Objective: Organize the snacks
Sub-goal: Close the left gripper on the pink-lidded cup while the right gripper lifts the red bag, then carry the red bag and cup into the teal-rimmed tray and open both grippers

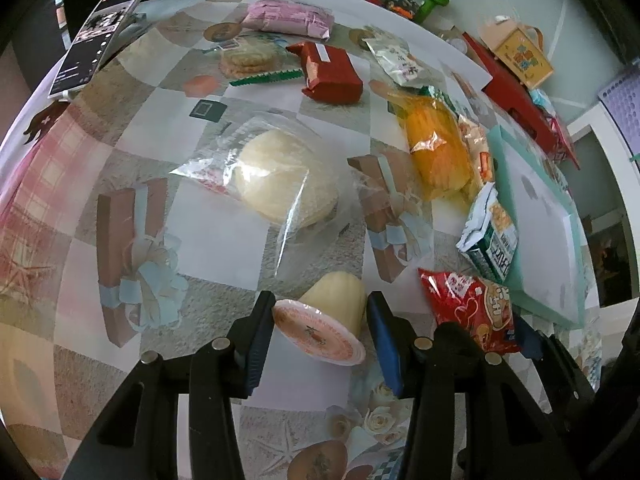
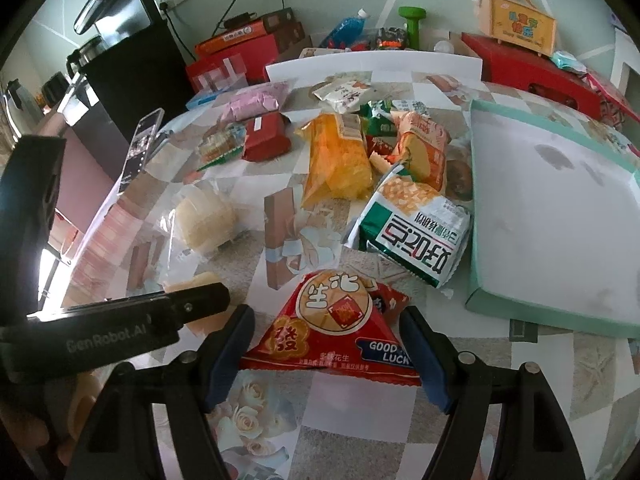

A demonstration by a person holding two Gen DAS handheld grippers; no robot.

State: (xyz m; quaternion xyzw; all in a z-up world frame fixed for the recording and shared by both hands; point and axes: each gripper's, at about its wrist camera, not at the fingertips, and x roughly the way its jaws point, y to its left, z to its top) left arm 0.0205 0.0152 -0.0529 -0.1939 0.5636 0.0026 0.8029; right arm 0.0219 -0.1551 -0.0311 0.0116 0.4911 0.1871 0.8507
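Phone (image 1: 98, 36): I see it propped at the far left edge of the table (image 1: 224, 248), screen lit.
Clear bag of pale wafers (image 1: 280, 176): lies flat mid-table, ahead of my left gripper.
Left gripper (image 1: 320, 330): I hold it angled steeply down; its blue pads (image 1: 258, 346) sit against the pudding cup, jaws clamped on it.
Pudding cup (image 1: 328, 320): tipped on its side between those pads, pink foil lid toward the camera, low over the tablecloth.
Red wrapped pack (image 1: 332, 72): far centre, near a pink pack (image 1: 288, 20).
Orange chip bag (image 2: 338, 160): centre of the pile, touching the green-and-white snack bag (image 2: 416, 232).
Right gripper (image 2: 326, 352): jaws apart, one finger on either side of the red peanut bag; I see no pad pressing it.
Red peanut bag (image 2: 336, 332): lies flat on the tablecloth between my right fingers.
Teal tray (image 2: 480, 296): right side of the table, just beside the green-and-white bag, its white floor bare.
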